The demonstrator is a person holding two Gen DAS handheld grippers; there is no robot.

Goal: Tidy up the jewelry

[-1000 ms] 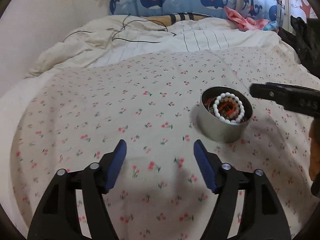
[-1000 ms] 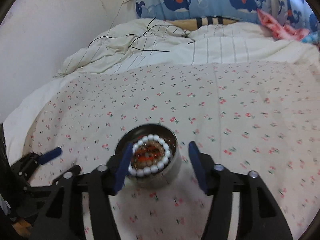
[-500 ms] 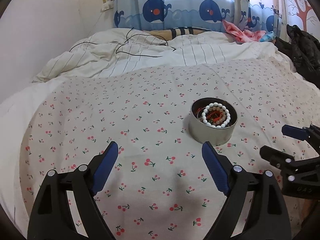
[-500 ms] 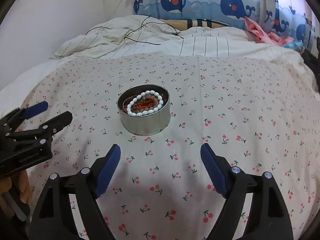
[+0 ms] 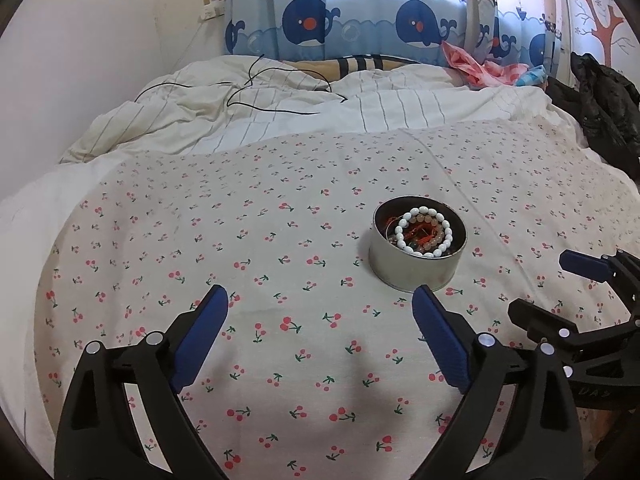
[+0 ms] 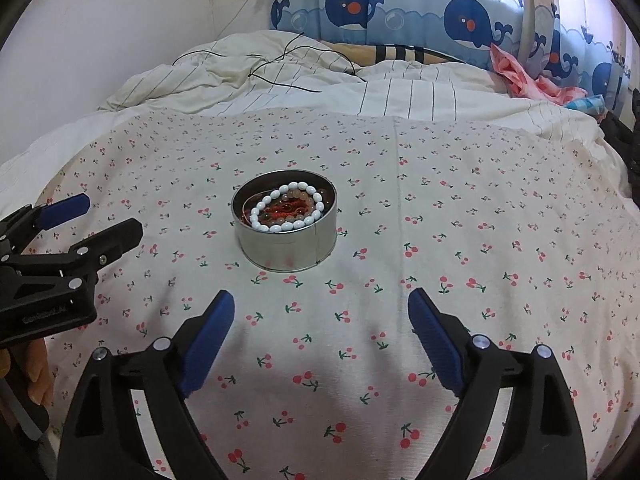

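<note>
Ahead of both grippers, on the cherry-print sheet (image 6: 480, 208), a round metal tin (image 6: 286, 248) stands upright with its open mouth facing up. From the right gripper (image 6: 320, 332) it sits just beyond the fingertips and a little to the left; from the left gripper (image 5: 320, 328) it lies forward and to the right, close past the right fingertip. Neither tool touches it.

Inside the tin a white bead bracelet (image 6: 288, 208) lies flat as an oval loop on top of the rest, its long axis running roughly side to side as the right gripper looks at it. The beads are smooth, glossy and egg-shaped. Within the loop are paler, translucent round beads and a tangle of red cord (image 6: 286, 213). The tin's wall is dull brushed steel, with faint pink reflections of the cherries near its base.

Both grippers are spread wide and hold nothing; their fingers carry blue ribbed pads (image 6: 206, 340) on black plastic frames with silver rivets. Beyond the tin lies a rumpled striped duvet (image 6: 400, 100) with a thin black cable (image 6: 280, 76) trailing across it.
</note>
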